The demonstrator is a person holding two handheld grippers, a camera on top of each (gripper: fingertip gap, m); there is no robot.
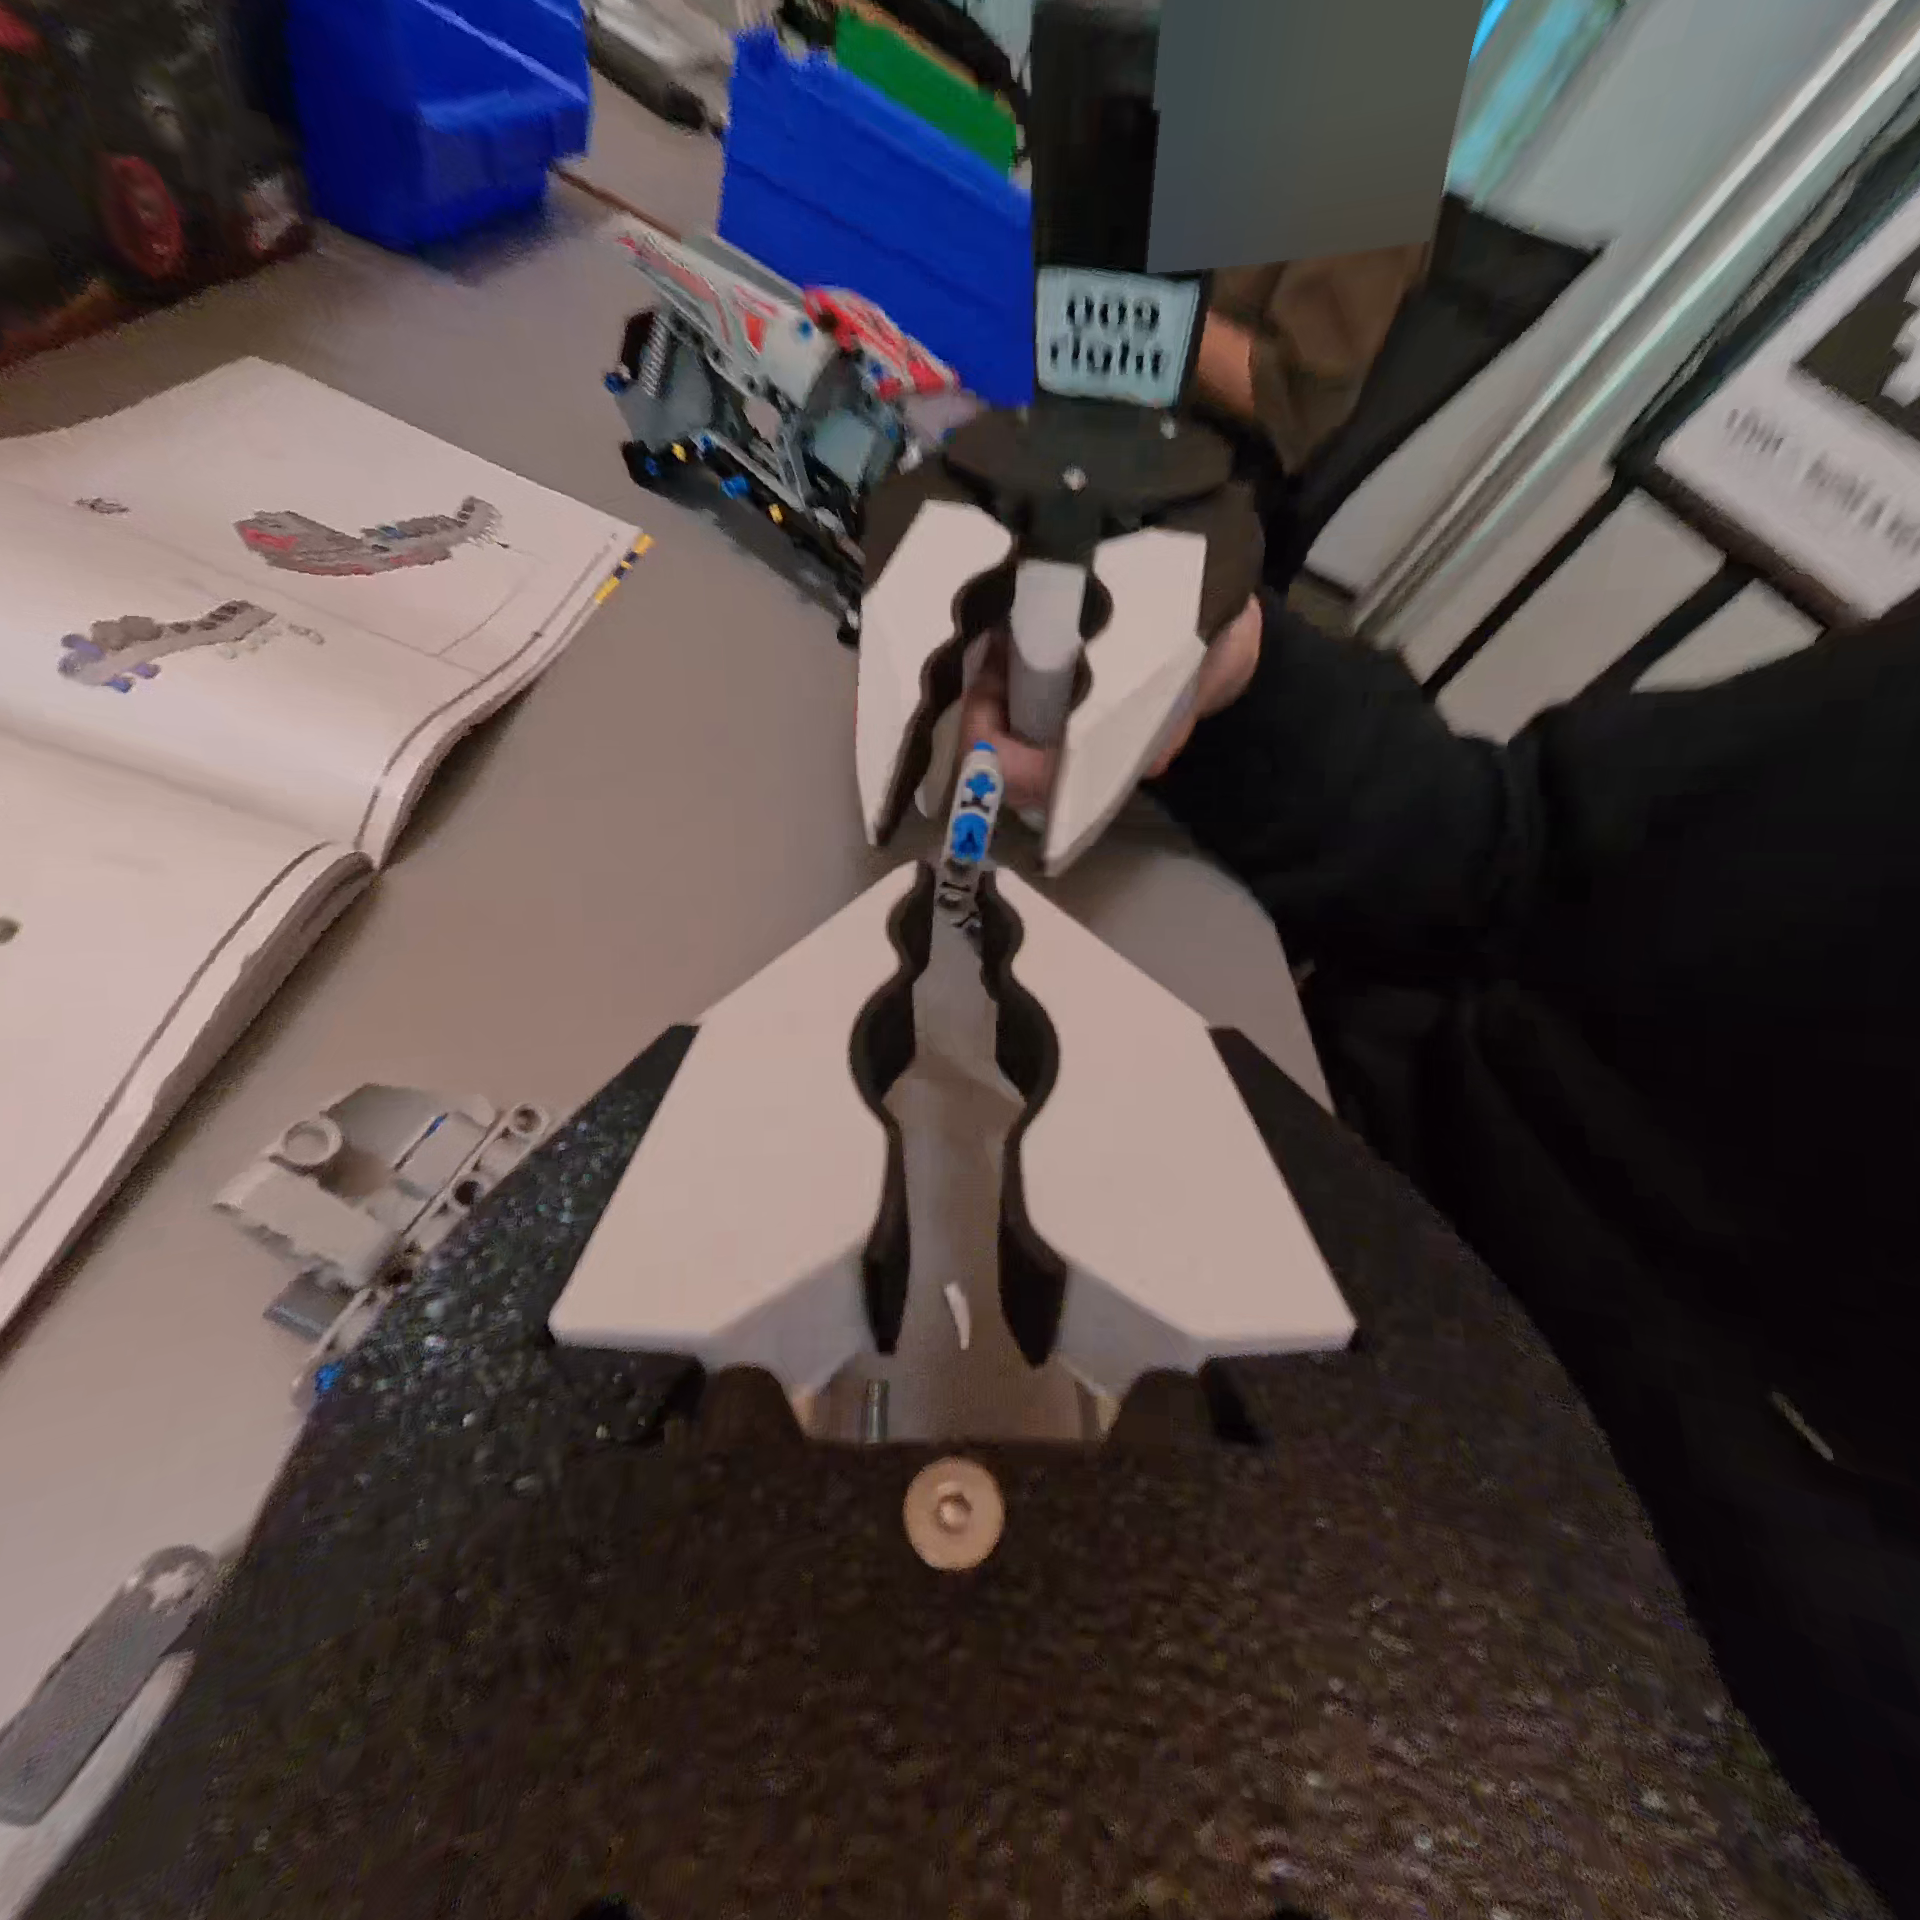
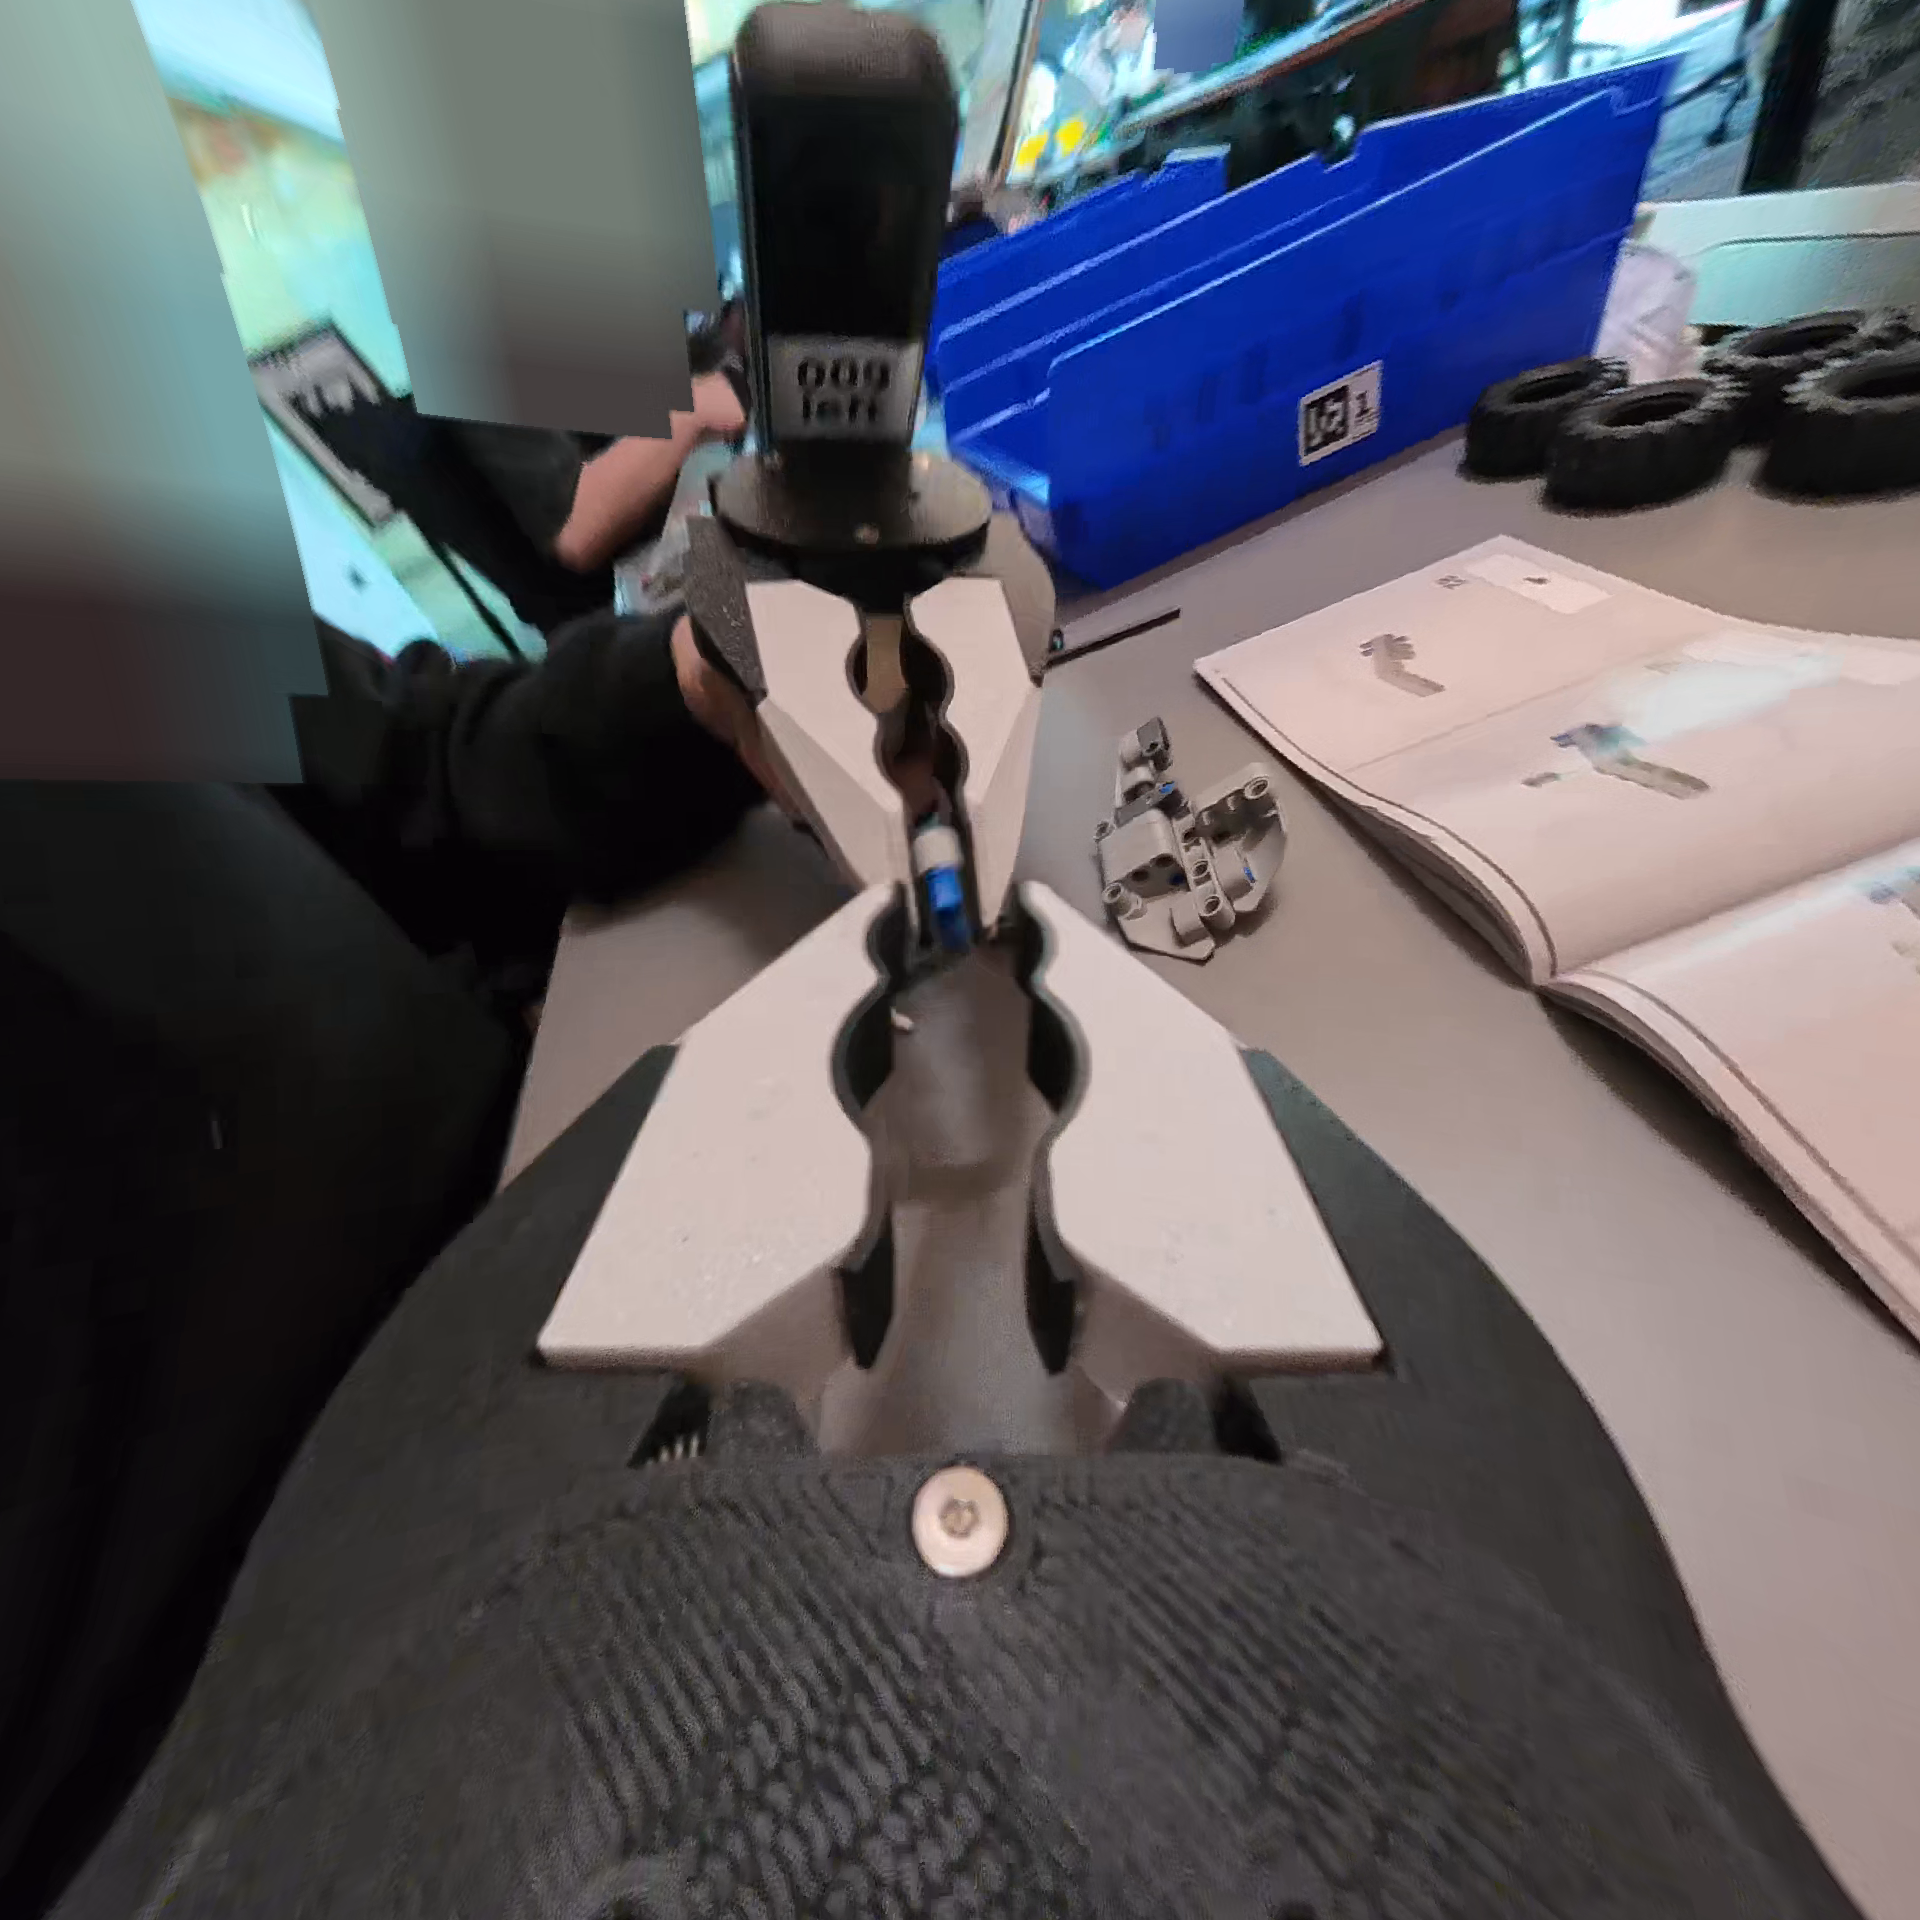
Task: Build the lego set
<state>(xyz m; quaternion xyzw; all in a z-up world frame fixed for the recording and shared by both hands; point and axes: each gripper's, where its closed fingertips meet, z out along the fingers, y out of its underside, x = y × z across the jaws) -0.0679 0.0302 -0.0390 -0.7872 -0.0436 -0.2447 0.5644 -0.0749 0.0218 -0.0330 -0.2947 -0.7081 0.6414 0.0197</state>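
Note:
My left gripper (image 1: 956, 883) is shut on the base of a small grey Lego beam with blue pins (image 1: 974, 810) and holds it above the grey table (image 1: 675, 831). My right gripper (image 1: 966, 847) faces it tip to tip, its jaws open on either side of the beam's free end. In the right wrist view the beam (image 2: 935, 868) sits between the left gripper's (image 2: 945, 899) closed tips, just beyond my right gripper's (image 2: 956, 904) open tips. A grey Lego sub-assembly (image 2: 1184, 852) lies on the table and also shows in the left wrist view (image 1: 384, 1195).
An open instruction booklet (image 1: 260, 675) (image 2: 1610, 779) lies beside the sub-assembly. A partly built grey and red model (image 1: 769, 405) stands in front of blue bins (image 1: 873, 197) (image 2: 1299, 332). Several black tyres (image 2: 1662, 416) sit at the far right. A person's black sleeve (image 1: 1558, 935) borders the table. Left and right tips are no more than a few centimetres apart.

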